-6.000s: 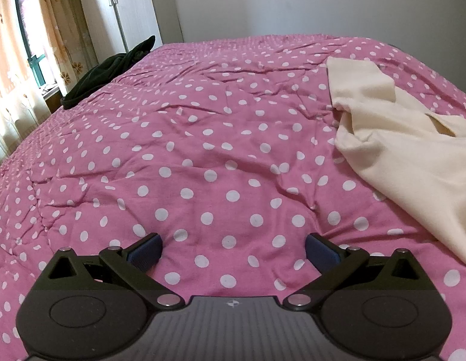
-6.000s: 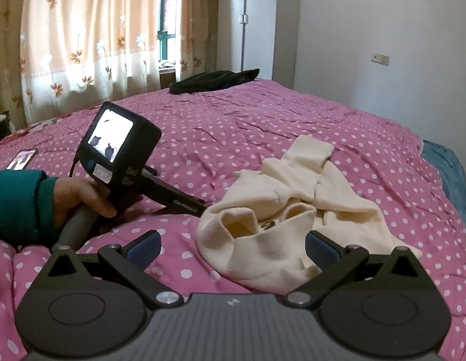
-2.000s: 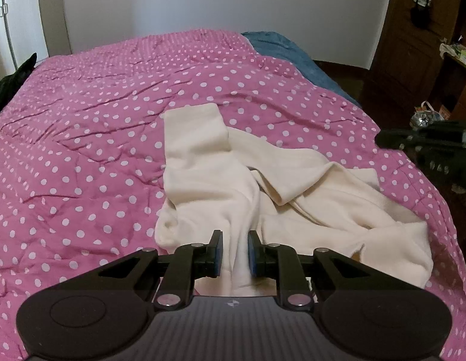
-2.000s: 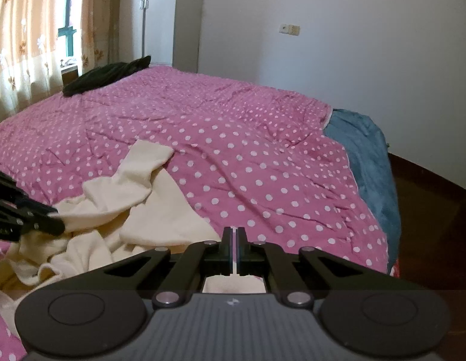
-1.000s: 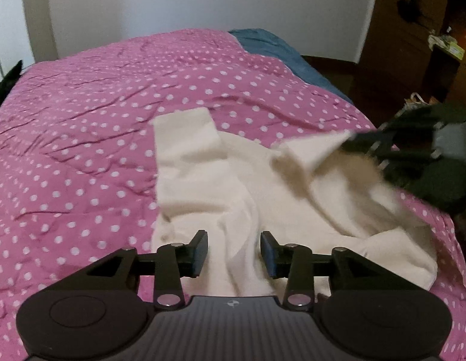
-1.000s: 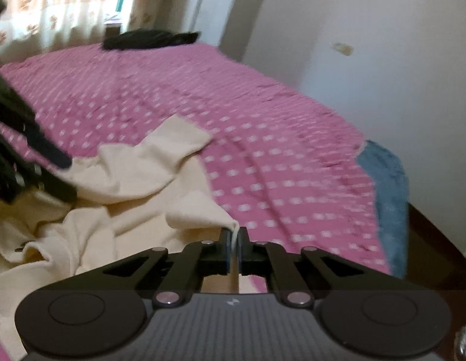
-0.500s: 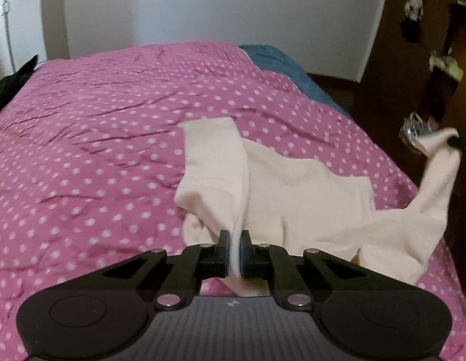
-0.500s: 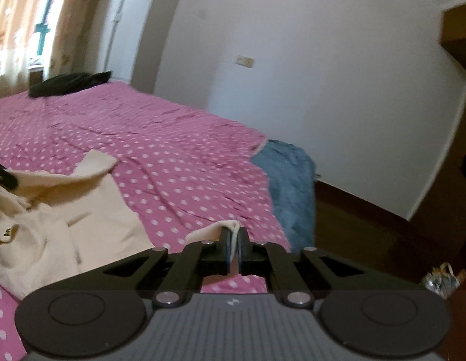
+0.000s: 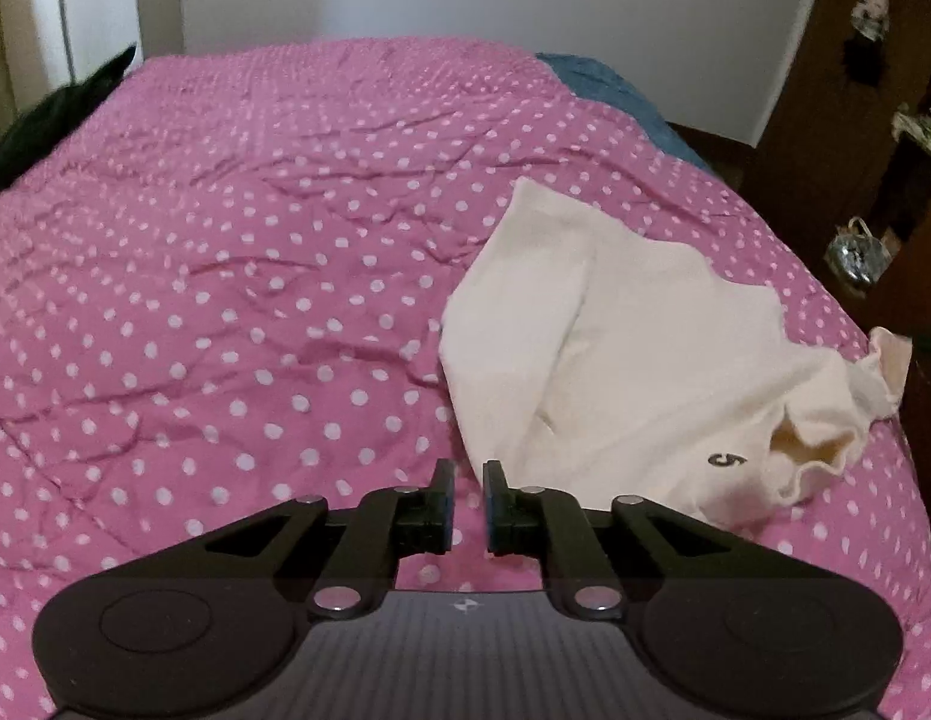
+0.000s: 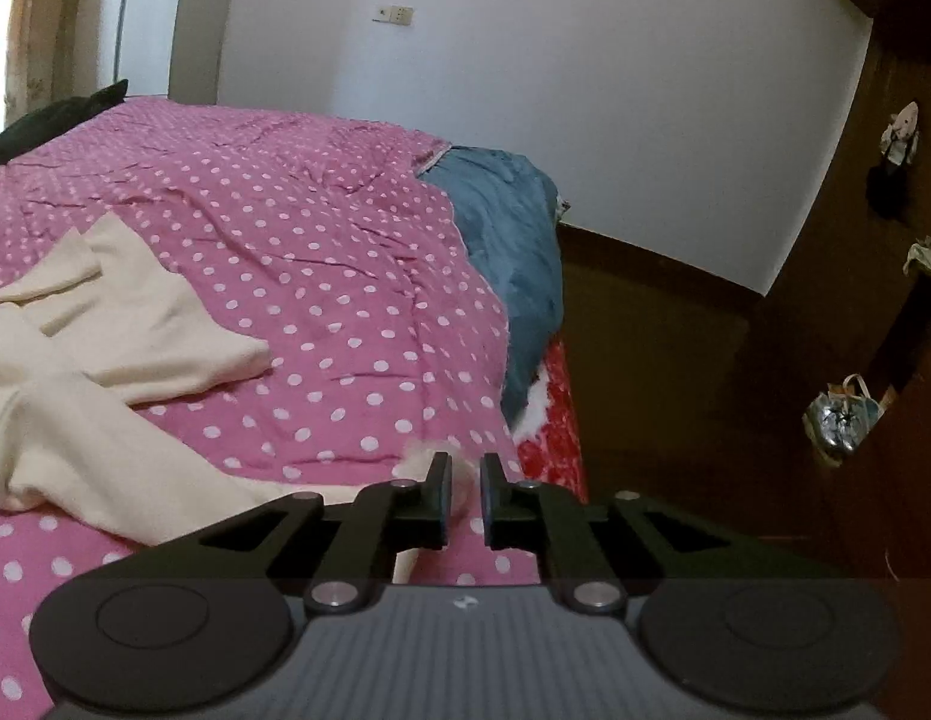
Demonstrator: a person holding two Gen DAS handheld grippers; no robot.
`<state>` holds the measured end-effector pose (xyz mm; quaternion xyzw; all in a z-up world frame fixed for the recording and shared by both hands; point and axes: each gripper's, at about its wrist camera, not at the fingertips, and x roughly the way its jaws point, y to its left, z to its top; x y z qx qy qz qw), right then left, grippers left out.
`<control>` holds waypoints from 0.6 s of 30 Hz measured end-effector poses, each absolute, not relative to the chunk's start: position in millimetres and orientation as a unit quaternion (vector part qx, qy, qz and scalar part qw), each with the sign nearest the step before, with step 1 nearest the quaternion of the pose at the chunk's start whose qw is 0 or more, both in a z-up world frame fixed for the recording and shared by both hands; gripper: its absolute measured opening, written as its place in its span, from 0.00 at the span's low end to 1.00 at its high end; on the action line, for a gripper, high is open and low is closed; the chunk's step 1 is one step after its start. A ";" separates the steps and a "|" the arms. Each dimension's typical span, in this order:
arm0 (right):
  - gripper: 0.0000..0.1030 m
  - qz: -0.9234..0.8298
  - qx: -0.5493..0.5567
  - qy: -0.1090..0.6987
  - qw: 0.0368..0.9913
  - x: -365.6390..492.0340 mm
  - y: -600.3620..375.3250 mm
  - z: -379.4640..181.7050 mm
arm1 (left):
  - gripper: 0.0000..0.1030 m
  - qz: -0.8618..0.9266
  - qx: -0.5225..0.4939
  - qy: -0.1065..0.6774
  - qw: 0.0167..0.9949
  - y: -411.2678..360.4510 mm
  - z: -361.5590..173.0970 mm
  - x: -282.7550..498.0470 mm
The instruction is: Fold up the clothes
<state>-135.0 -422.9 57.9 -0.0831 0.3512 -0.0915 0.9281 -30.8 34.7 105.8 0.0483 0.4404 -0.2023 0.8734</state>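
Note:
A cream long-sleeved top (image 9: 657, 360) lies spread on the right side of the pink dotted bedspread (image 9: 255, 300); a small dark mark shows near its neck opening. My left gripper (image 9: 465, 501) hovers just left of the top's near edge. Its jaws are opening, and only bedspread shows in the narrow gap between them. In the right wrist view the top (image 10: 105, 312) lies at the left. One sleeve runs to my right gripper (image 10: 463, 498) at the bed's right edge. Those jaws are opening too, with the sleeve's cuff (image 10: 418, 463) still between the parted pads.
A blue blanket (image 10: 507, 228) covers the far right corner of the bed. A dark garment (image 9: 51, 120) lies at the far left. Past the bed's right edge are a brown floor, a shiny bag (image 10: 840, 420) and dark wooden furniture (image 9: 855, 120).
The left gripper has let go of the fold it pinched and shifted left, so the top now lies to its right. The right gripper has parted slightly at the bed's edge.

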 end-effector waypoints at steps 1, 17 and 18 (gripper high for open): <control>0.11 -0.081 -0.085 0.346 0.931 -137.8 -419.3 62.2 | 0.13 -0.216 0.054 0.431 0.874 32.2 109.7 -35.9; 0.39 0.294 -0.145 0.331 0.885 -141.1 -262.9 72.6 | 0.45 -0.363 0.154 0.354 0.848 -31.2 109.2 -77.4; 0.39 0.301 -0.151 0.329 0.882 -140.0 -257.0 70.6 | 0.45 -0.367 0.154 0.353 0.847 -32.5 107.5 -77.5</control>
